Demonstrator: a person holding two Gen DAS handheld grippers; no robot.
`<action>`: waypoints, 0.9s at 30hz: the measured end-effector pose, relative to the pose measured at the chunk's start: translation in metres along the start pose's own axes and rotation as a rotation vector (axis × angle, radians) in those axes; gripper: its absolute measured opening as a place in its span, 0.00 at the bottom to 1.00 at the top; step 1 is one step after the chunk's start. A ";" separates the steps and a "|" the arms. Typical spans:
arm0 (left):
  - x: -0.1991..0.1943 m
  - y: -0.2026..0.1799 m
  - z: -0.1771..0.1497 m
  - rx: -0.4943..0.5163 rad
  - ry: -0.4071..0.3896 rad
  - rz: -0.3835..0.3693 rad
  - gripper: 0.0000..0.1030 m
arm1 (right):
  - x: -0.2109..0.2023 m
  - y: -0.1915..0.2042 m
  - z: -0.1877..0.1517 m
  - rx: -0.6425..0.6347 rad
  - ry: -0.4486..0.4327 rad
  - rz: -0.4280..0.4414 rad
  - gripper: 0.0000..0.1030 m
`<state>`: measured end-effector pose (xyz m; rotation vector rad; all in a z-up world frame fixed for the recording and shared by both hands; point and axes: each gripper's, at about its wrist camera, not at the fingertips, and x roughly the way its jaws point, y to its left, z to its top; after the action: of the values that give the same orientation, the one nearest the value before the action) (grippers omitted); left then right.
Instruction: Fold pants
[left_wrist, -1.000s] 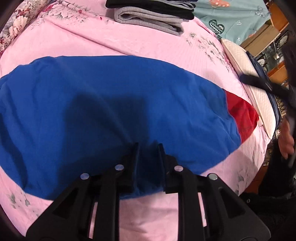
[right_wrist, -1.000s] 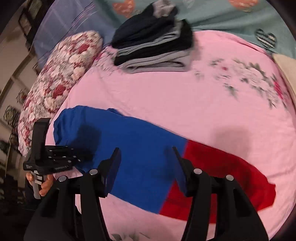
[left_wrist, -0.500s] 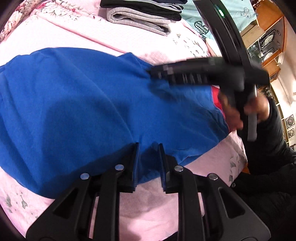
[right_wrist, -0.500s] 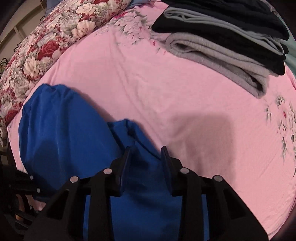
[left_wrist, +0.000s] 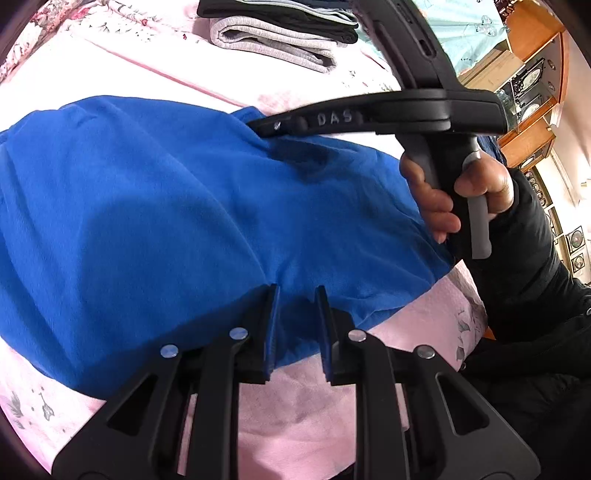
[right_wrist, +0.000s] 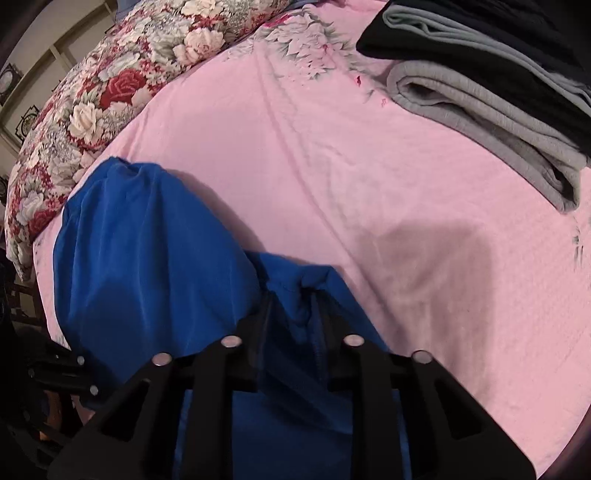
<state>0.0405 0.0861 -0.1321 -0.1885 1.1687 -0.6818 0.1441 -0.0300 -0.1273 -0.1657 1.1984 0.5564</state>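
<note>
Both the left gripper and right gripper pinch the blue pants (jaws narrow) on the pink bedsheet.

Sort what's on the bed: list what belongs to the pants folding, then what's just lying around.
Part of the job:
blue pants
left gripper, clamped on their near edge
right gripper, pinching a bunched fold

Lying about:
stack of folded clothes
floral pillow
pink bedsheet

L claw jaws narrowed, pinching blue cloth, R claw jaws likewise clamped on cloth, R hand wrapped round its handle, black sleeve
</note>
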 end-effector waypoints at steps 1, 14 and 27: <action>0.000 0.000 0.000 0.001 0.000 -0.002 0.19 | 0.000 -0.002 0.002 0.001 -0.004 0.017 0.05; -0.010 0.002 0.013 -0.040 0.032 0.014 0.23 | 0.016 -0.011 0.041 -0.034 -0.022 0.005 0.09; 0.061 -0.002 0.126 -0.098 0.097 0.122 0.10 | -0.097 -0.052 -0.092 0.187 -0.079 -0.013 0.39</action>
<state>0.1652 0.0227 -0.1286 -0.1663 1.2974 -0.5312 0.0690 -0.1433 -0.0813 0.0075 1.1650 0.4324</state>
